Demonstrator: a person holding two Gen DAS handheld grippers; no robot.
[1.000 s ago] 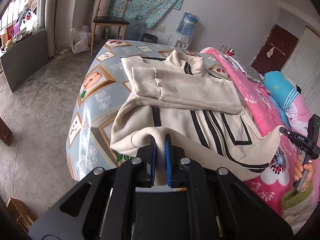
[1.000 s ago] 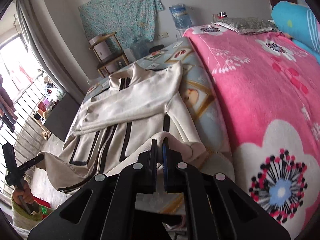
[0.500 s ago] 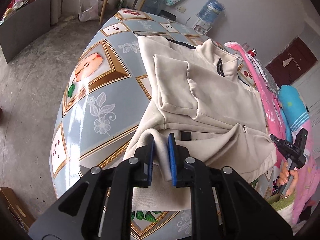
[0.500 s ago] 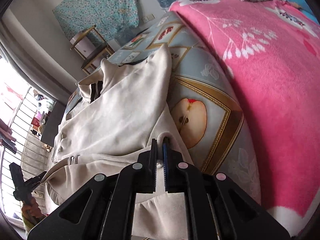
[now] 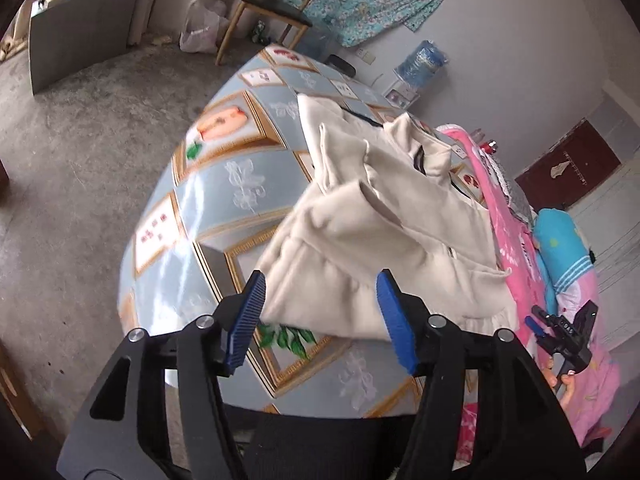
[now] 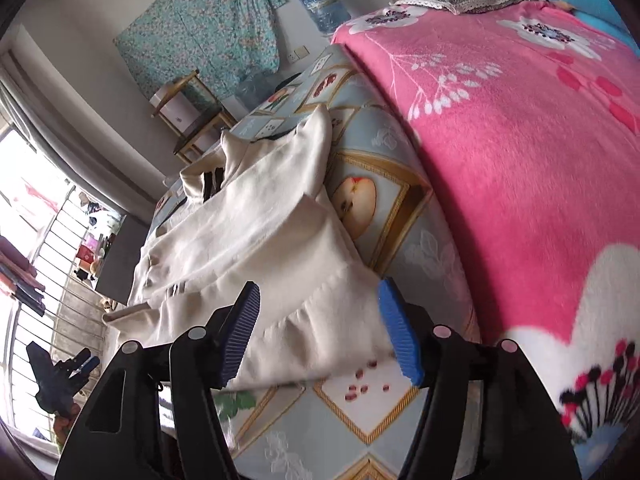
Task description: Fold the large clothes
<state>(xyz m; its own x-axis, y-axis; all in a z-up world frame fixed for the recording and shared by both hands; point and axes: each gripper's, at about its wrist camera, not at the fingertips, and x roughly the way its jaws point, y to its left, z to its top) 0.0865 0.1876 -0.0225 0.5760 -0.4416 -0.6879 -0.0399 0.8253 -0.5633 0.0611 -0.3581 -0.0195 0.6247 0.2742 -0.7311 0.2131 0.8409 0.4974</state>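
A cream jacket (image 5: pixel 384 216) with black stripes lies folded on the table with a blue patterned cloth (image 5: pixel 224 184). Its bottom part is folded up over the body. My left gripper (image 5: pixel 322 316) is open, its blue pads just in front of the jacket's near folded edge, holding nothing. My right gripper (image 6: pixel 320 326) is open too, at the jacket's (image 6: pixel 260 232) near edge on the other side, empty. Each gripper shows small in the other's view, the right one (image 5: pixel 560 332) and the left one (image 6: pixel 60 372).
A pink flowered blanket (image 6: pixel 520 140) on a bed lies along the table's right side. A wooden chair (image 5: pixel 272 4), a water bottle (image 5: pixel 424 64) and a plastic bag (image 5: pixel 200 32) stand beyond the table. Bare concrete floor (image 5: pixel 72 168) lies left.
Both grippers carried the jacket's bottom hem forward over the body, then opened and let it go. The hem now lies on the jacket.
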